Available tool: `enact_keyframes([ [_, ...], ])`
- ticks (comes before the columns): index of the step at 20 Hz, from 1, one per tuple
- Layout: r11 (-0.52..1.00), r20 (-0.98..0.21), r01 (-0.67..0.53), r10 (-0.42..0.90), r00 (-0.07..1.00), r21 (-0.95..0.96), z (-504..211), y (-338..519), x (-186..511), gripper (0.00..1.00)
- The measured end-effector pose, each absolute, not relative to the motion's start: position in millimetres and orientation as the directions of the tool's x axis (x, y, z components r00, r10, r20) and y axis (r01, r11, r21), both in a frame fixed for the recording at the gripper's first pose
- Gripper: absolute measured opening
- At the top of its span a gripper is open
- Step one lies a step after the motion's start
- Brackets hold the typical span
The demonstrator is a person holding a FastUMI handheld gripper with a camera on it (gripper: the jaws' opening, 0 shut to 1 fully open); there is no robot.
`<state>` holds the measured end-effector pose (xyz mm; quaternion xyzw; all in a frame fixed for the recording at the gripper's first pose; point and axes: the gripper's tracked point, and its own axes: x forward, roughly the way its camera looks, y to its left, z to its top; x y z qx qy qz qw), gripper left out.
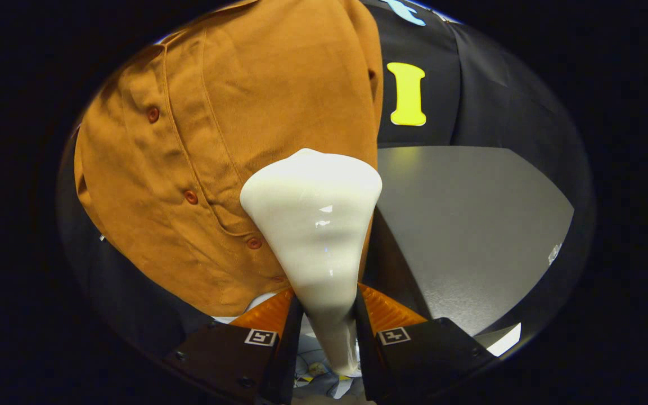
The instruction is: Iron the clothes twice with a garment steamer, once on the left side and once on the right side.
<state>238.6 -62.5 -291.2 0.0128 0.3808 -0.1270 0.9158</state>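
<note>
While the gripper (327,315) has both fingers clamped on the glossy cream cone-shaped garment steamer (315,225), its head is on the rust-orange buttoned cotton shirt (211,146), which spreads toward 10 o'clock. I'd keep the head flat against the cloth and stroke slowly alongside the button placket.

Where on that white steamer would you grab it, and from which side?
On the slim neck of the steamer, below its flared head, from behind so the head faces the shirt. The neck fits between the jaws; the gripper grips it there now.

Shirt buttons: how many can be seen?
4 on the shirt: one high, one midway, one beside the steamer, one partly hidden near the hem. Others may be covered.
</note>
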Motion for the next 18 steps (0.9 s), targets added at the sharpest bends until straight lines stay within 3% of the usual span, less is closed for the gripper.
enact_keyframes([
  [8,0.98,-0.536,0.191,-0.189,0.822,-0.053,-202.4,-31.7,250.9,0.5],
  [18,0.999,-0.375,0.018,-0.028,0.927,-0.032,-146.1,61.9,266.4,0.5],
])
